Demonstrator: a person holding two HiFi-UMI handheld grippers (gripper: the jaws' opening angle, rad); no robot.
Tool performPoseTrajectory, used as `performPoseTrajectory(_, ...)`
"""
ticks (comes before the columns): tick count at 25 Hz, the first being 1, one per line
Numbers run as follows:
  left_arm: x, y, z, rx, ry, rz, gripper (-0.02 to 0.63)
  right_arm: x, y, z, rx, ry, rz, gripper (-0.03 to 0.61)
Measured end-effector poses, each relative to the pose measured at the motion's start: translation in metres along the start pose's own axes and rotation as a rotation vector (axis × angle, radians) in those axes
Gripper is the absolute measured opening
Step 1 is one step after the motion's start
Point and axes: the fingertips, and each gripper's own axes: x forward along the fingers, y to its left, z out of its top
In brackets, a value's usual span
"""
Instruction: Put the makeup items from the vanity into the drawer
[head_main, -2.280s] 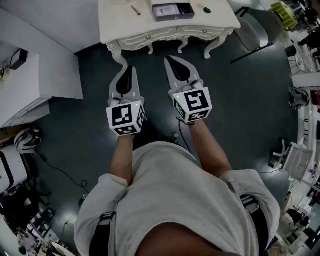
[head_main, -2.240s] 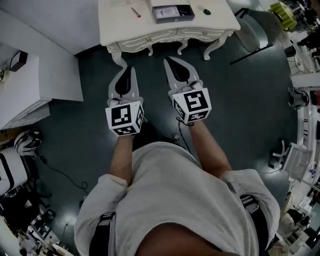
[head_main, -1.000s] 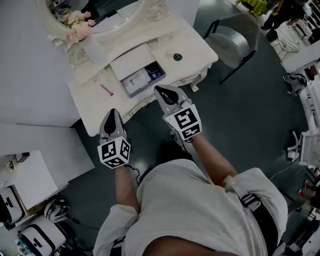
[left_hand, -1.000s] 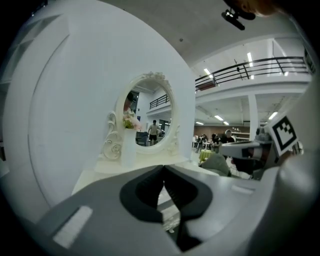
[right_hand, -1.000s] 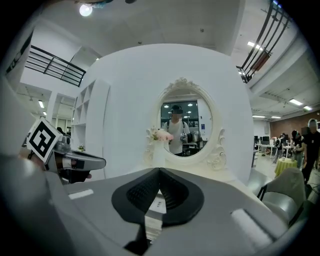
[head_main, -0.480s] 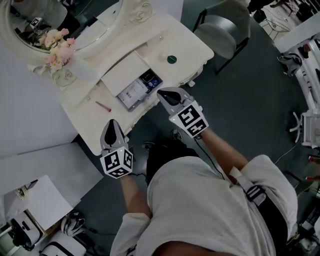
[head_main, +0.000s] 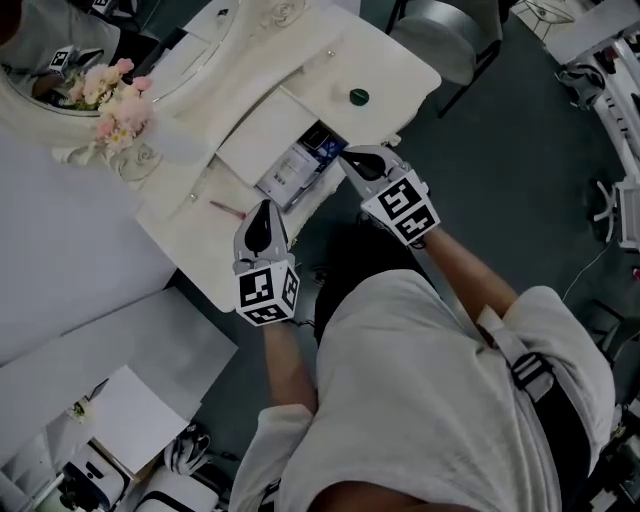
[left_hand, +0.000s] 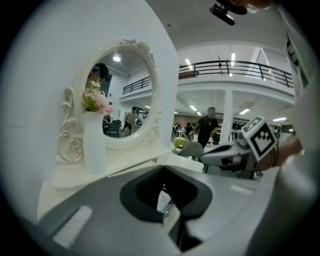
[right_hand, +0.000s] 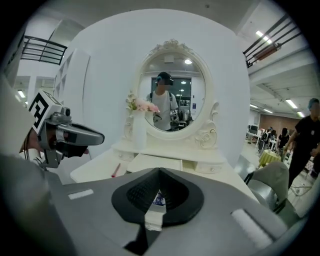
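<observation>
Both grippers have come in over the vanity's front edge since the earlier head view, where they hung further back above the floor.

At the upper left of the head view, a vase of pink flowers (head_main: 112, 95) stands before the oval mirror (head_main: 40, 60), well clear of the work. Lower down, a thin red pencil (head_main: 228, 209) lies on the surface (head_main: 190, 250). It looks light, stiff and apt to roll, so pinching across its middle seems best. The left gripper (head_main: 265, 210) hovers just beside it, jaws pressed together on nothing.

Toward the centre, the drawer (head_main: 290, 200) is open, with packaged items already inside. The right gripper (head_main: 352, 157) sits at its near right corner, likewise closed and empty.

Further right, a small round green item (head_main: 359, 97) rests alone on the surface. It is probably hard and smooth, so it is best taken across its width. A grey chair (head_main: 440, 35) stands beyond the vanity's right end, out of the way. Either gripper must open before it can take anything.
</observation>
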Motion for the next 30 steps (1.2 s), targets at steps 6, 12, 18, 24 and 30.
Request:
performPoseTrajectory(6, 0.064, -0.009, -0.008, 0.006, 0.085, -0.058, 0.003, 0.04, -0.049, -0.024, 0.022, 0.085, 0.023, 0.0)
performPoseTrajectory(12, 0.139, -0.019, -0.009, -0.036, 0.157, -0.048, 0.003, 0.084, -0.112, -0.055, 0.054, 0.171, 0.073, 0.0)
performPoseTrajectory(18, 0.184, -0.031, -0.017, -0.037, 0.242, -0.029, 0.003, 0.115, -0.163, -0.088, 0.085, 0.246, 0.101, 0.0)
performPoseTrajectory(24, 0.22, -0.026, -0.034, -0.07, 0.283, 0.004, 0.003, 0.152, -0.194, -0.121, 0.053, 0.32, 0.096, 0.0)
performPoseTrajectory(30, 0.223, -0.02, -0.045, -0.123, 0.305, 0.081, 0.003, 0.178, -0.211, -0.156, -0.017, 0.429, 0.088, 0.059)
